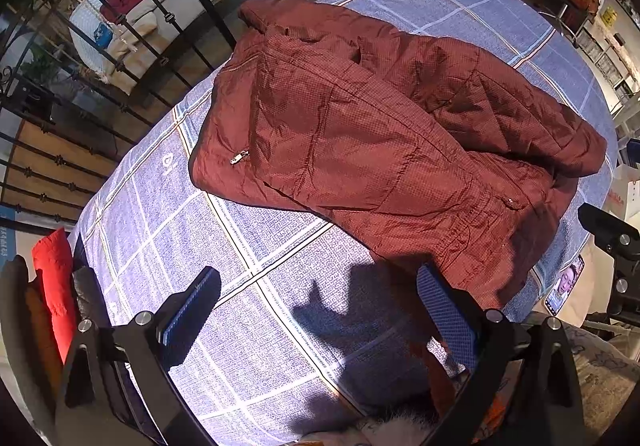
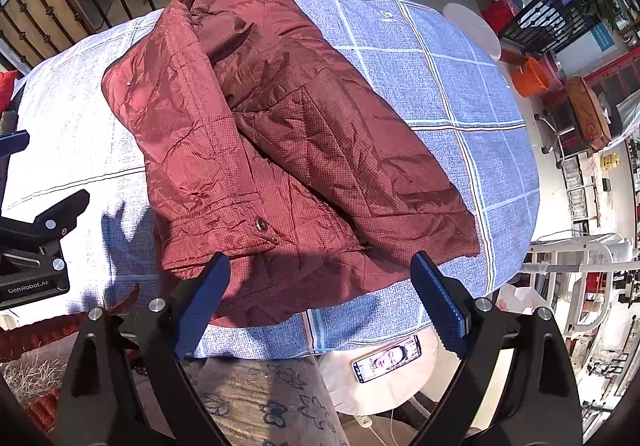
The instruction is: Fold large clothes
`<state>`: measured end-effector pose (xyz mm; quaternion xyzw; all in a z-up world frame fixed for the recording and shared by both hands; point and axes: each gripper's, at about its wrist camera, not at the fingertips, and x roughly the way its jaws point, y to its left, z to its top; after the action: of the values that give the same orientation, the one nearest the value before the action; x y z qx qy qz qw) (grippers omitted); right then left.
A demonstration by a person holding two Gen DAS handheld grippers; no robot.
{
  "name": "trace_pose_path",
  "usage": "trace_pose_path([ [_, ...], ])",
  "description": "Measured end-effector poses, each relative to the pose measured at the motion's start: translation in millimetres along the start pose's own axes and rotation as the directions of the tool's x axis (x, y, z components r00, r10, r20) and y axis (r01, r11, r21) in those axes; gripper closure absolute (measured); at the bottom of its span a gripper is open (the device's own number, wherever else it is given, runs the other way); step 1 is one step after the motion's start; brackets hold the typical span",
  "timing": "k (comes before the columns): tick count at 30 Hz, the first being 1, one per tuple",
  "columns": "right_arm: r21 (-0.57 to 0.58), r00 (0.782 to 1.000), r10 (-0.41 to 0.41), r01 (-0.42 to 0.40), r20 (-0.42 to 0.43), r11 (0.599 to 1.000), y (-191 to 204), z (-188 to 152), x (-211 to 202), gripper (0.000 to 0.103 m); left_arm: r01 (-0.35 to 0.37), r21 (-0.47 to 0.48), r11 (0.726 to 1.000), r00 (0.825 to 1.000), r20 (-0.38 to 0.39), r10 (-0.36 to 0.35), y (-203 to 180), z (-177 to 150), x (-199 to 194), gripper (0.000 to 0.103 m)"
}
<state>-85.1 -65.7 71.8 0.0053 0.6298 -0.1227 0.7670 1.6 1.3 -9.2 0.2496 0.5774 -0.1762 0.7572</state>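
A dark red quilted jacket (image 1: 380, 126) lies partly folded on the blue checked tablecloth (image 1: 248, 326), one side laid over the other. In the right wrist view the same jacket (image 2: 280, 150) fills the middle, with a metal snap button (image 2: 261, 224) near its hem. My left gripper (image 1: 320, 310) hovers open over bare cloth just short of the jacket's hem. Also open, my right gripper (image 2: 320, 286) hangs above the jacket's near edge, nothing between its blue pads (image 2: 438, 298). The left gripper's body (image 2: 36, 246) shows at the left of the right wrist view.
A phone (image 2: 388, 360) with a lit screen lies at the table's near edge on a round wooden surface. Red and orange clothes (image 1: 52, 286) are piled to the left. A black iron railing (image 1: 100, 58) stands beyond the table. An orange bucket (image 2: 532, 76) sits at far right.
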Motion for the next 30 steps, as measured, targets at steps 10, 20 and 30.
trace_pose_path([
  [10,0.002,1.0,0.002,-0.002,-0.003,1.0,-0.3,0.0,0.5,0.013,-0.002,-0.008,1.0,1.0,-0.012,0.002,1.0,-0.6,2.3,0.006],
  [20,0.004,1.0,0.003,-0.003,-0.003,1.0,-0.9,-0.1,0.6,0.013,0.01,-0.021,1.0,1.0,-0.026,-0.011,0.4,-0.2,4.0,0.006],
  [30,0.007,1.0,0.005,-0.005,-0.005,1.0,-2.2,-2.1,1.9,0.013,0.015,-0.025,1.0,1.0,-0.027,-0.016,-0.2,0.4,4.1,0.006],
])
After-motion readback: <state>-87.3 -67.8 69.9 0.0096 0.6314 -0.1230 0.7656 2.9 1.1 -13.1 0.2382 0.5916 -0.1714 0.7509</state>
